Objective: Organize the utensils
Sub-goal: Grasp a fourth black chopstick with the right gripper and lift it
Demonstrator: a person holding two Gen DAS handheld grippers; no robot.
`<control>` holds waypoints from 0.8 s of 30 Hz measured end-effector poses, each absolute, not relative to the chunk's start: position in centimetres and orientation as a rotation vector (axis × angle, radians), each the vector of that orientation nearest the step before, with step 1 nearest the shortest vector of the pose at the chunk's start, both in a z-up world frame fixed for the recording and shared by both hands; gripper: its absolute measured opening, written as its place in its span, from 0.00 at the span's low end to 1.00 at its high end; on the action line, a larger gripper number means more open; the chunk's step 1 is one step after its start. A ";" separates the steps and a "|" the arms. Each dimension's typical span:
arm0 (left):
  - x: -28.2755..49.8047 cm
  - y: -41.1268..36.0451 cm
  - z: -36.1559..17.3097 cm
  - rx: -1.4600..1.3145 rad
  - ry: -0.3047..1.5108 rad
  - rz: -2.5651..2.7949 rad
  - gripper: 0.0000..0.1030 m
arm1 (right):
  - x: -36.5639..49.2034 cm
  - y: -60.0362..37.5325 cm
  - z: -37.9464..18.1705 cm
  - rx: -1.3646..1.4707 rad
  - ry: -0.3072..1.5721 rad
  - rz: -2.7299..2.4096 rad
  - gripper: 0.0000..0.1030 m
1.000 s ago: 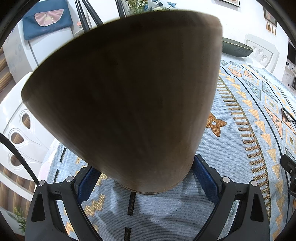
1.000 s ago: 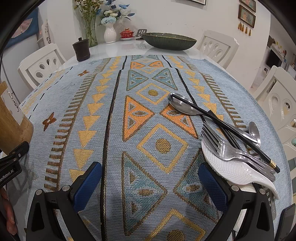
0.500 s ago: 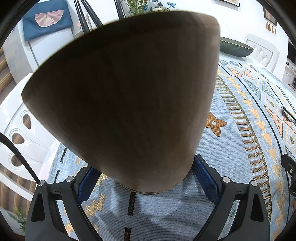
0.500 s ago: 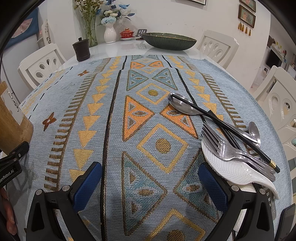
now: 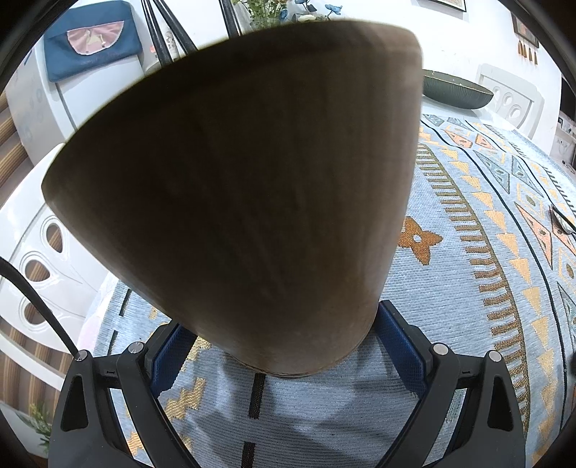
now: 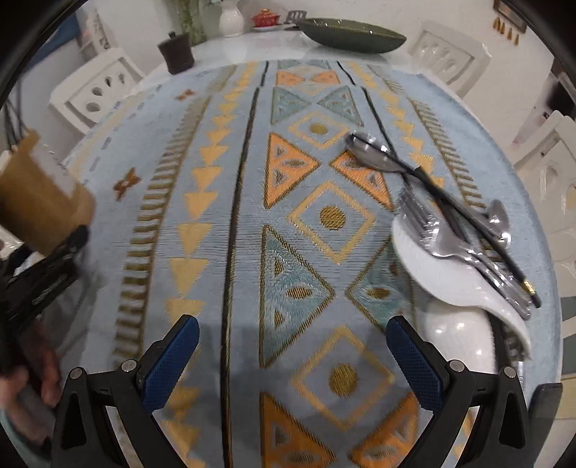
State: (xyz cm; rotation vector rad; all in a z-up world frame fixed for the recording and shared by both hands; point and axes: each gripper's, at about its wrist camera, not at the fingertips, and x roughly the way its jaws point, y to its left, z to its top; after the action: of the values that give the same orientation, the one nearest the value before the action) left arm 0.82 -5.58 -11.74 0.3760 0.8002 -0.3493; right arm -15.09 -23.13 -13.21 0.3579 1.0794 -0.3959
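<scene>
Between left tongs (image 5: 284, 345), seemingly wooden holder (image 5: 244, 180).

This is a home dining room: white chairs (image 6: 94, 94) stand around a counter (image 6: 230, 46) with a patterned cloth (image 6: 324, 216), a vase (image 6: 230, 21) and framed pictures (image 5: 525, 26).

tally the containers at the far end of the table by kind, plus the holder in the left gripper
wooden holder: 1
green bowl: 1
dark cup: 1
vases: 2, white vase and glass vase
red lidded pot: 1
total: 6
</scene>
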 end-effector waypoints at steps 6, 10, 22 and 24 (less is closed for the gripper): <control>0.9 -5.6 -11.9 0.378 0.800 -0.349 0.93 | -16.8 -28.4 -7.0 0.237 0.967 -0.494 1.00; 0.9 -5.6 -11.9 0.382 0.800 -0.348 0.93 | -17.7 -33.7 -5.5 0.224 0.965 -0.476 0.93; 0.8 -6.0 -12.0 0.410 0.787 -0.326 0.95 | -15.1 -38.8 -11.1 0.282 1.188 -0.326 0.25; 0.7 -6.1 -12.1 0.415 0.784 -0.323 0.95 | -14.7 -38.5 -11.8 0.306 1.194 -0.280 0.23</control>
State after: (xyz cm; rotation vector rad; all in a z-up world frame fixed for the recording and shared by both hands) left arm 0.74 -6.09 -12.08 0.4152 0.7844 -0.3227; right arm -14.65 -38.45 -11.78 0.3063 1.1942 -0.2797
